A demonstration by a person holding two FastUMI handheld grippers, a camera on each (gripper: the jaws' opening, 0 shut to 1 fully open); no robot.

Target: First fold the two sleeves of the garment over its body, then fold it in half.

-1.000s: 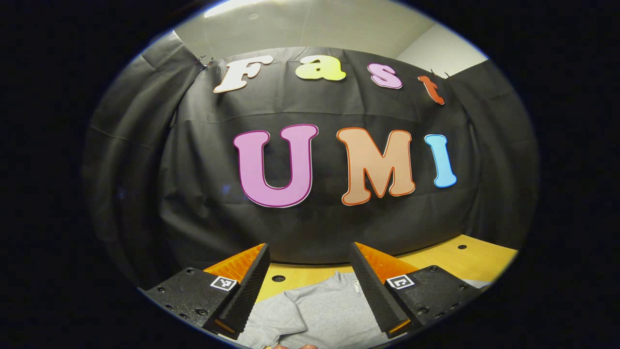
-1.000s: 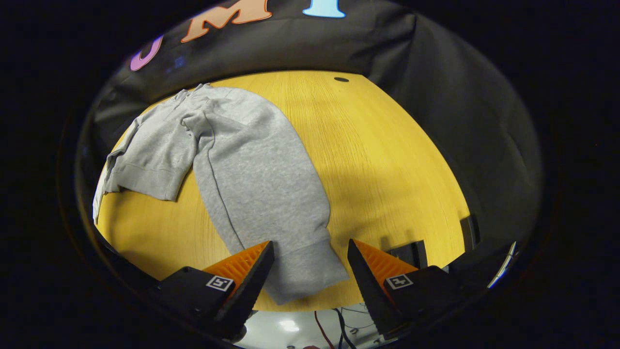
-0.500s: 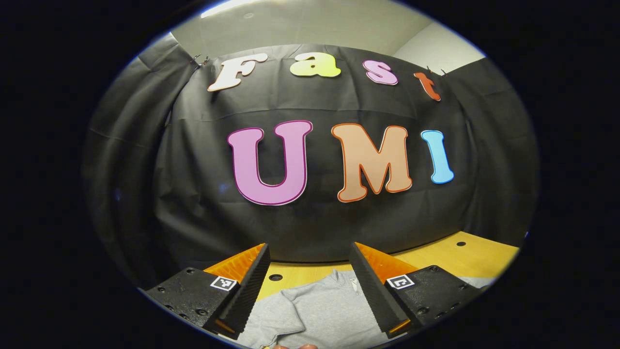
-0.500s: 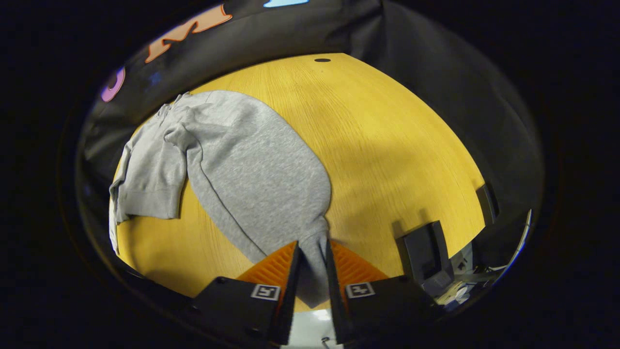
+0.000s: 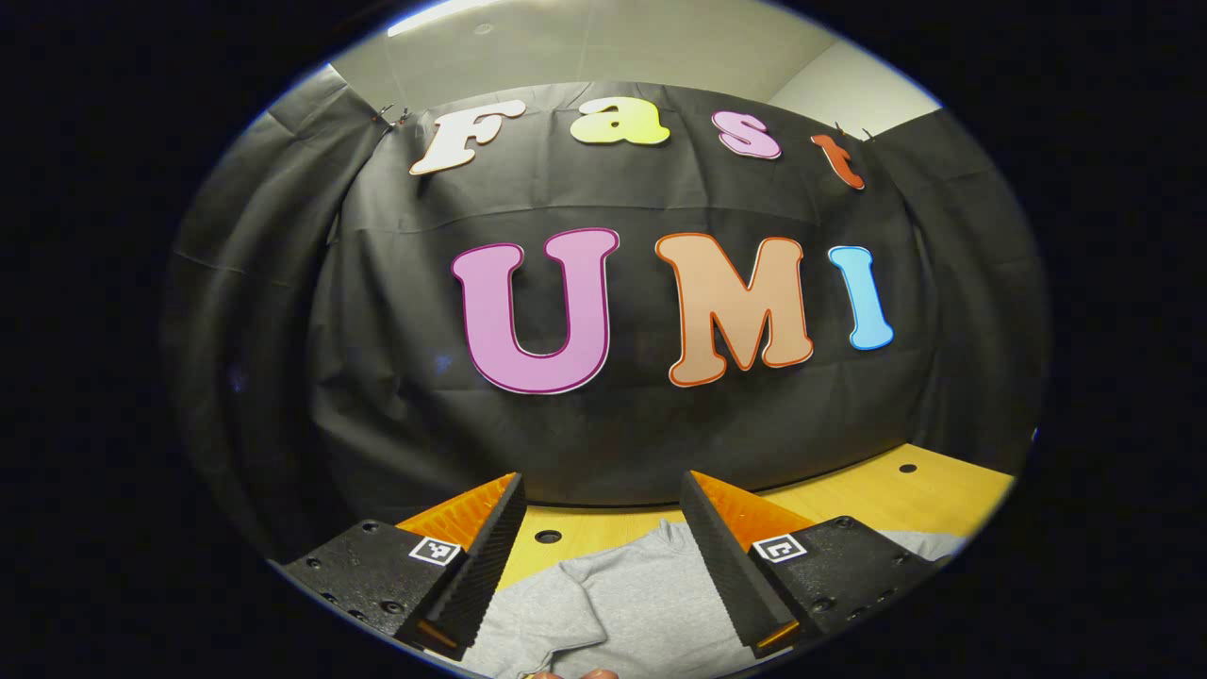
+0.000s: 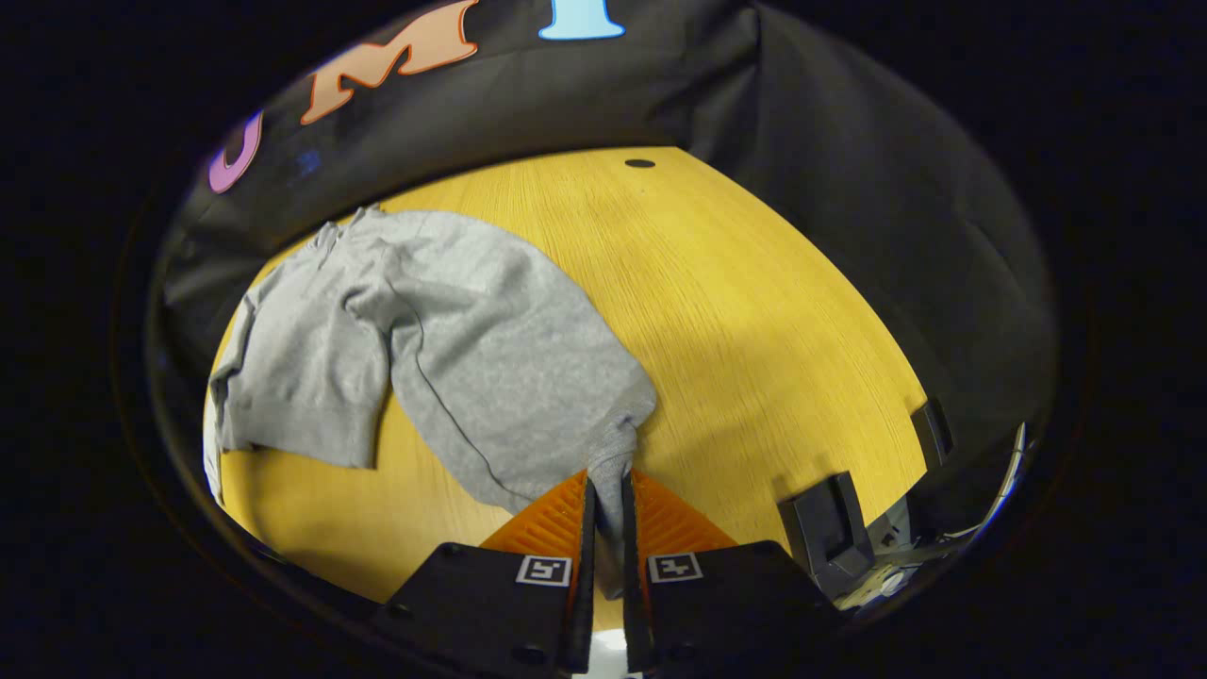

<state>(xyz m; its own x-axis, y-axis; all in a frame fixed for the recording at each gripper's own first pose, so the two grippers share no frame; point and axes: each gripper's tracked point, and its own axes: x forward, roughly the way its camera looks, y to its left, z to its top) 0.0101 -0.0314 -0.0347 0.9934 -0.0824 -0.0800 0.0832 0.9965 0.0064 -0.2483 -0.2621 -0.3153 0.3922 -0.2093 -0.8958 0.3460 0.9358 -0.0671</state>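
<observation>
A grey sweatshirt (image 6: 377, 311) lies on the yellow wooden table (image 6: 754, 311). Its long right sleeve (image 6: 509, 377) runs from the shoulder toward me, and my right gripper (image 6: 603, 490) is shut on the sleeve's cuff, bunching and lifting the cloth there. The hem end of the body (image 6: 302, 424) lies at the left. In the left gripper view the collar and upper body of the sweatshirt (image 5: 632, 604) lie below my left gripper (image 5: 603, 528), which is open above the cloth with nothing between its fingers.
Black cloth walls close the table's far and right sides. A round hole (image 6: 639, 163) sits in the tabletop at the back. A dark block-shaped holder (image 6: 830, 528) stands at the table's near right edge, with cables beyond it.
My right gripper went from open around the sleeve cuff to shut on it, and the cuff is now pinched tighter and pulled up. The left gripper has barely shifted.
</observation>
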